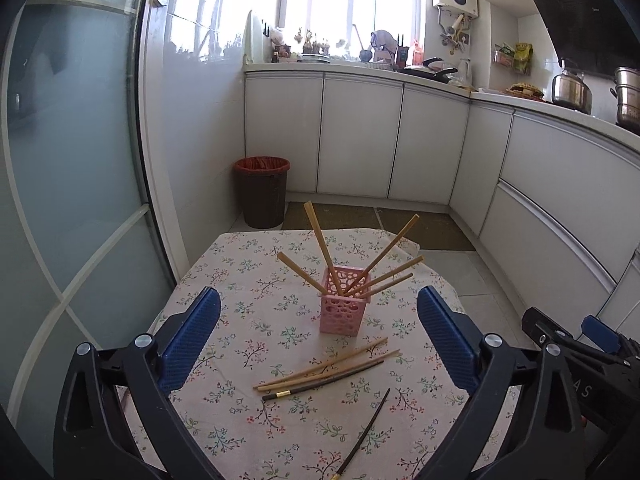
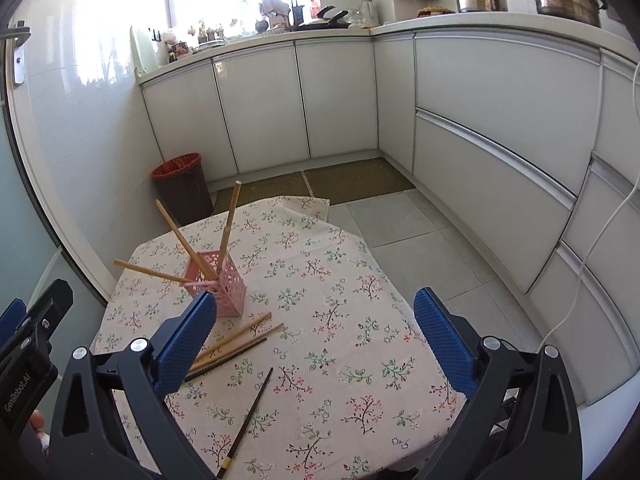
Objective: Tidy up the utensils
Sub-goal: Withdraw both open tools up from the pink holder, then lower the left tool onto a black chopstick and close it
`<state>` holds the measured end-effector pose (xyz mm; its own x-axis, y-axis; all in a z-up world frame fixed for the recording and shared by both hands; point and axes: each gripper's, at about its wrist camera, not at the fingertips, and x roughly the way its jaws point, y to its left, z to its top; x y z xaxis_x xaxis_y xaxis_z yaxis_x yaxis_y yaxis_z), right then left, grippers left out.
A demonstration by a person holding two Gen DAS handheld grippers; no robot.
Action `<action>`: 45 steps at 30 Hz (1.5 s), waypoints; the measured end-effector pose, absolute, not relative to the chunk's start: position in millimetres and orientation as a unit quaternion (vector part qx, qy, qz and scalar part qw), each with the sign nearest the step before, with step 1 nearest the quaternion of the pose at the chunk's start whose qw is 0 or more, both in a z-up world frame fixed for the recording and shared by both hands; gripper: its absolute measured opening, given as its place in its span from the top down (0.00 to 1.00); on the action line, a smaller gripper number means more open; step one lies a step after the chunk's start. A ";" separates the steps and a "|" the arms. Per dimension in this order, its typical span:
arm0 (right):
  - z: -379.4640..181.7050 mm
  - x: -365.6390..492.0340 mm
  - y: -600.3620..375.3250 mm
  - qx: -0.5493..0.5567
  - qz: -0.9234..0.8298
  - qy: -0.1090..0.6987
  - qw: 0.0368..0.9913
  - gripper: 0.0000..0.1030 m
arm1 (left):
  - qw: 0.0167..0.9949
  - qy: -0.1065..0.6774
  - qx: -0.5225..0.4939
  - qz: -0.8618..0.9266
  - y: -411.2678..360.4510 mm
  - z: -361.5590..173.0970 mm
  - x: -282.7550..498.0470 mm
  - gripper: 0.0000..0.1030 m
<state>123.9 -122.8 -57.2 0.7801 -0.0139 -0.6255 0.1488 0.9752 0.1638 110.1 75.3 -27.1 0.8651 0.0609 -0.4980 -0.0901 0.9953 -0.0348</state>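
Observation:
A pink perforated holder (image 1: 345,305) stands on the floral tablecloth (image 1: 248,304) with several wooden chopsticks (image 1: 320,246) leaning out of it. Wooden chopsticks (image 1: 326,368) and a dark chopstick (image 1: 320,383) lie in front of it; another dark chopstick (image 1: 362,432) lies nearer. My left gripper (image 1: 318,340) is open and empty above these. In the right wrist view the holder (image 2: 224,284), the loose wooden chopsticks (image 2: 240,338) and the lone dark chopstick (image 2: 248,416) show. My right gripper (image 2: 316,340) is open and empty over the cloth (image 2: 340,300), to the right of them.
A dark waste bin (image 1: 262,190) with a red liner stands on the floor beyond the table by the wall. White cabinets (image 1: 360,136) run along the back and right. A glass door (image 1: 72,160) is at the left. The right gripper's body (image 1: 580,344) shows at the left view's right edge.

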 end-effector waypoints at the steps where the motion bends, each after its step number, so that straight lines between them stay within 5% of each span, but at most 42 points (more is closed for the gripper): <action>1: -61.5 122.8 -124.4 0.107 -0.042 0.335 0.935 0.07 | 0.964 0.261 -0.025 0.038 74.9 -29.7 110.3 0.08; 16: -162.0 128.8 -152.4 0.186 -0.022 0.475 0.860 0.07 | 0.827 0.551 -0.020 -0.108 120.1 -172.3 204.4 0.10; 26: -193.0 145.5 -159.9 0.197 -0.022 0.509 0.837 0.07 | 0.790 0.592 0.098 -0.123 132.9 -247.0 233.1 0.73; 33: -208.7 155.4 -152.9 0.189 -0.013 0.527 0.828 0.07 | 0.787 0.582 0.117 -0.169 131.8 -250.8 237.7 0.87; 45: -221.1 161.1 -150.6 0.190 -0.012 0.542 0.819 0.07 | 0.779 0.577 0.133 -0.206 123.8 -246.3 229.8 0.86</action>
